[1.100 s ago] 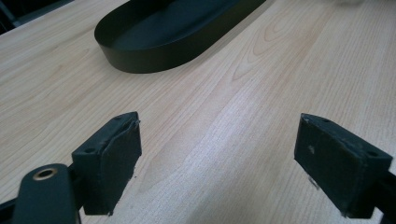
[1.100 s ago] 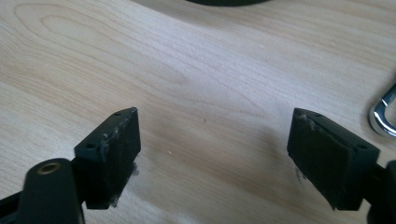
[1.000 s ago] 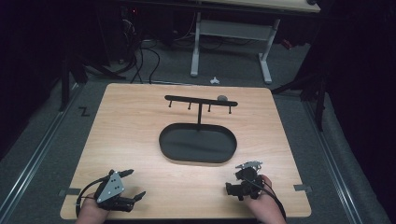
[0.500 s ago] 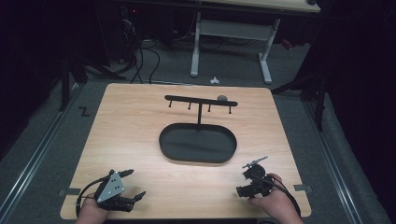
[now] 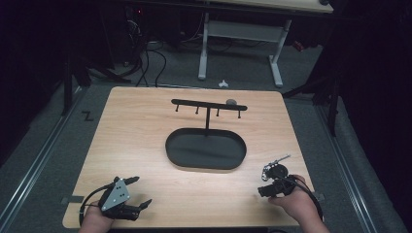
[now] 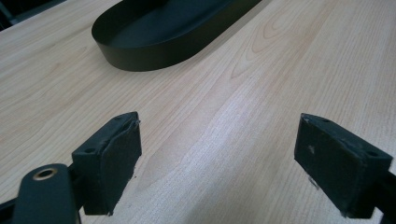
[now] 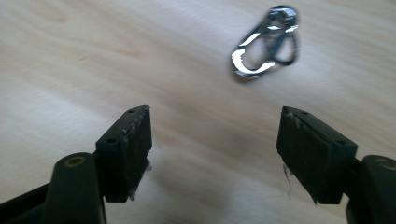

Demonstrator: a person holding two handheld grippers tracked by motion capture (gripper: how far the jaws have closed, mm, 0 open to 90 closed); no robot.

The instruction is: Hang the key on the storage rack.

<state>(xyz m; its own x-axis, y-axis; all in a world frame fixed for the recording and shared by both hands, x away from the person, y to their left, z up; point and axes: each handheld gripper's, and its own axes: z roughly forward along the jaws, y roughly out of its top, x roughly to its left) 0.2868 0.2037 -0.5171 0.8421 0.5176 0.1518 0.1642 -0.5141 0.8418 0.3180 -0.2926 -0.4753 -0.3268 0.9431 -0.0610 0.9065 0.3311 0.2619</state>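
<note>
Our right gripper's jaws, narrowing yet empty, aim at the metal clip; left gripper waits released.

Both grippers low, fingers apart, right's just narrowing

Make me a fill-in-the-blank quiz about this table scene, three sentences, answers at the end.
1. The metal clip lies on the wooden ____.
2. The right gripper has its jaws ____, with nothing between them.
3. The black oval tray sits in front of a black ____ with hooks.

Missing words: table; open; rack
</note>
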